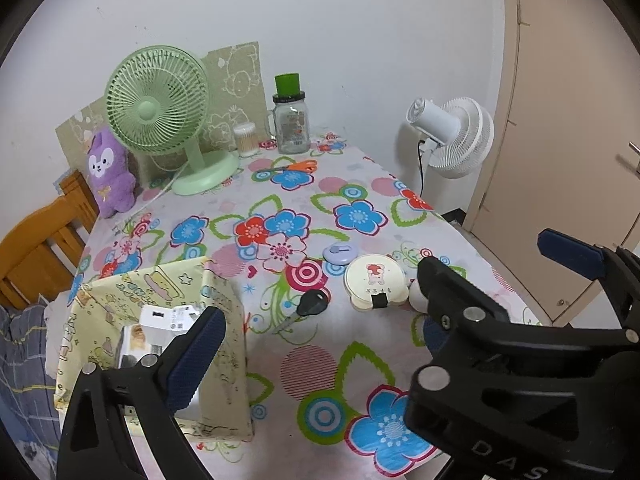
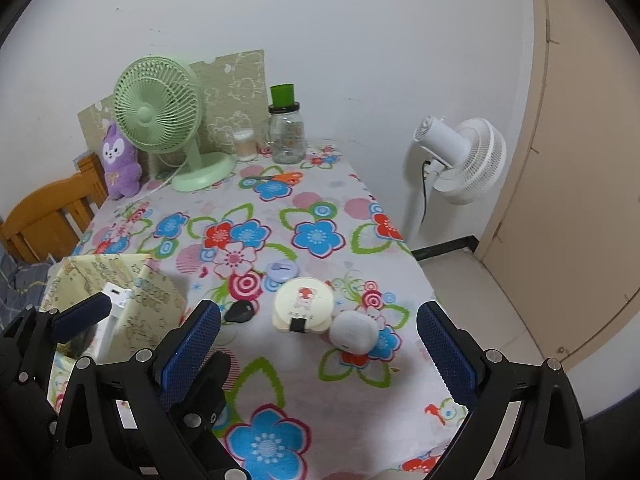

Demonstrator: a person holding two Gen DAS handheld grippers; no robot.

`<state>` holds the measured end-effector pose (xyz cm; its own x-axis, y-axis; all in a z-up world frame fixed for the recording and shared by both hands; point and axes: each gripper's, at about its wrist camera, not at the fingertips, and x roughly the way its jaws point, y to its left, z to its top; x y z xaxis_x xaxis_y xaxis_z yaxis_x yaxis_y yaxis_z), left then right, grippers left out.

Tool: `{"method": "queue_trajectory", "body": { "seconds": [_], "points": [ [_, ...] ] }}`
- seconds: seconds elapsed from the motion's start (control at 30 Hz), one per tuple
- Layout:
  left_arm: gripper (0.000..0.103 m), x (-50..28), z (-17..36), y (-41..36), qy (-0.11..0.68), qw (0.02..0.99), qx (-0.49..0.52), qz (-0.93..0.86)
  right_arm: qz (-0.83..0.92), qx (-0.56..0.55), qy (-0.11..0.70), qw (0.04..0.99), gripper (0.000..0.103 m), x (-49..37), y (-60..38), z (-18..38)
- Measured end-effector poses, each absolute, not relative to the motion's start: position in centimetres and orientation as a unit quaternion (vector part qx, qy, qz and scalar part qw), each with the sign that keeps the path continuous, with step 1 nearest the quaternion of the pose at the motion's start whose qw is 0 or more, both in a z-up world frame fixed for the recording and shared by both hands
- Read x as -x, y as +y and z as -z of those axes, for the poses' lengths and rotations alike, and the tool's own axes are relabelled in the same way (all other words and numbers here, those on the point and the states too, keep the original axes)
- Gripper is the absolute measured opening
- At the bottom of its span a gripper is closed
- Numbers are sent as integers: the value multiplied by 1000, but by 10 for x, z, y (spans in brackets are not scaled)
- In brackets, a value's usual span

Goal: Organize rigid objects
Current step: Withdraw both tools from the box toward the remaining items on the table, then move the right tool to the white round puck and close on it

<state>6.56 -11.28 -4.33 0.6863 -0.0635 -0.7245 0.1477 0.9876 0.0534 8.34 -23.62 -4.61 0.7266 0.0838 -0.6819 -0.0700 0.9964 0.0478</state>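
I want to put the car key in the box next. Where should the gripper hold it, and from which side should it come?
Grip the car key by its thick black head, from above, fingers closing across its width. It lies flat on the table, its thin metal blade offering little to pinch. The cream case sits close on one side, so descend carefully.

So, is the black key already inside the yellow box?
No, the black key lies on the tablecloth, beside the yellow box.

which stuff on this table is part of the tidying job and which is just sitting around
Job:
yellow box
white charger inside it
key
cream round case
lilac disc
white pod

Lying about:
green fan
purple plush
jar
scissors
white fan
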Motion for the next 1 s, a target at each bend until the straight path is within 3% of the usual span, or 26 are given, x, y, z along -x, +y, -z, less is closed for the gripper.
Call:
{"method": "queue_trajectory", "body": {
  "seconds": [1.0],
  "points": [
    [100,-90,121,-134,423,904,-40,41,-36,-5,395,918,100,-106,-268,120]
  ]
}}
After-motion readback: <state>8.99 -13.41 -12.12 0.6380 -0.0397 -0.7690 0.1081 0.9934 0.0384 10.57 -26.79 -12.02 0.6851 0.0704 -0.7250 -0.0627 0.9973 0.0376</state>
